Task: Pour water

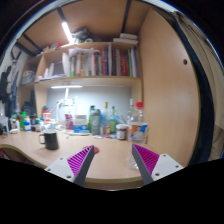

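**Above the desk: gripper hangs open, nothing in its grasp**

Over the near edge of a wooden desk the gripper is held level, its two fingers spread wide apart with their pink pads facing each other across an empty gap. Nothing sits between them and nothing touches either pad.

Beyond the fingers, well apart from them, a dark mug stands upright on the desk, off toward the left finger's side. Farther back, against the wall, a cluster of bottles stands upright; among them a clear bottle with a red cap is on the right side of the group, near a tall wooden cabinet side. Which of these holds water cannot be told.

More small bottles and jars crowd the far left of the desk. Above, a shelf holds a row of books, and a lamp strip glows beneath it.
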`<state>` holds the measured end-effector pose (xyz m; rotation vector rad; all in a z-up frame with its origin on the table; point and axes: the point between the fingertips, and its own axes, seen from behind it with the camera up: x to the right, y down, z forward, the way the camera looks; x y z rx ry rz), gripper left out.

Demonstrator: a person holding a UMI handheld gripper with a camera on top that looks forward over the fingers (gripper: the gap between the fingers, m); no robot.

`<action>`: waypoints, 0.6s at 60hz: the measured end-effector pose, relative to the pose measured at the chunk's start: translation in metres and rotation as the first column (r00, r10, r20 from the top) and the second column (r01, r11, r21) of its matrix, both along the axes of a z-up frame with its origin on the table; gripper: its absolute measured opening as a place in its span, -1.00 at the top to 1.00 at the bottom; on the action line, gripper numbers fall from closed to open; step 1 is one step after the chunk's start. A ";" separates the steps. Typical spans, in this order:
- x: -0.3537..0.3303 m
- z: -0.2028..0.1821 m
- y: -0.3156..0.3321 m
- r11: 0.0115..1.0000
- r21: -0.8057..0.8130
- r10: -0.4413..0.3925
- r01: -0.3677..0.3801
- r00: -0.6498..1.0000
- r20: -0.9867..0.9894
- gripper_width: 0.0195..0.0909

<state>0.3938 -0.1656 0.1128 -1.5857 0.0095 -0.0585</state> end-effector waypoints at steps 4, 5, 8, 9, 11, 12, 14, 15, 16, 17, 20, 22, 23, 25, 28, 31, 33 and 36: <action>0.030 -0.005 0.022 0.999 -0.002 -0.046 0.046 0.999 0.004 -0.78; 0.037 -0.006 0.029 0.998 -0.004 -0.056 0.056 0.998 0.006 -0.78; 0.056 -0.014 0.047 0.996 -0.025 -0.084 0.084 0.996 0.019 -0.78; 0.060 -0.016 0.053 0.995 -0.029 -0.091 0.091 0.996 0.026 -0.79; 0.069 -0.017 0.065 0.994 -0.027 -0.104 0.105 0.994 0.043 -0.79; 0.075 -0.017 0.070 0.993 -0.027 -0.115 0.117 0.992 0.050 -0.79; 0.085 -0.021 0.081 0.990 -0.037 -0.134 0.136 0.989 0.058 -0.78; 0.089 -0.022 0.086 0.989 -0.039 -0.139 0.142 0.988 0.059 -0.77; 0.091 -0.024 0.089 0.989 -0.036 -0.143 0.145 0.988 0.056 -0.77; 0.093 -0.024 0.093 0.989 -0.033 -0.144 0.146 0.988 0.052 -0.77; 0.097 -0.026 0.108 0.990 -0.026 -0.140 0.141 0.990 0.034 -0.77; 0.097 -0.025 0.118 0.991 -0.016 -0.131 0.132 0.991 0.018 -0.75; 0.098 -0.025 0.123 0.992 -0.012 -0.128 0.128 0.992 0.009 -0.72; 0.101 -0.029 0.137 0.992 -0.011 -0.123 0.123 0.992 -0.004 -0.60; 0.102 -0.032 0.139 0.991 -0.021 -0.136 0.136 0.990 -0.021 -0.07; 0.109 -0.033 0.142 0.987 -0.021 -0.160 0.159 0.987 -0.035 0.12; 0.111 -0.033 0.141 0.985 -0.019 -0.172 0.172 0.984 -0.035 0.18; 0.113 -0.033 0.143 0.982 -0.004 -0.188 0.188 0.981 -0.037 0.30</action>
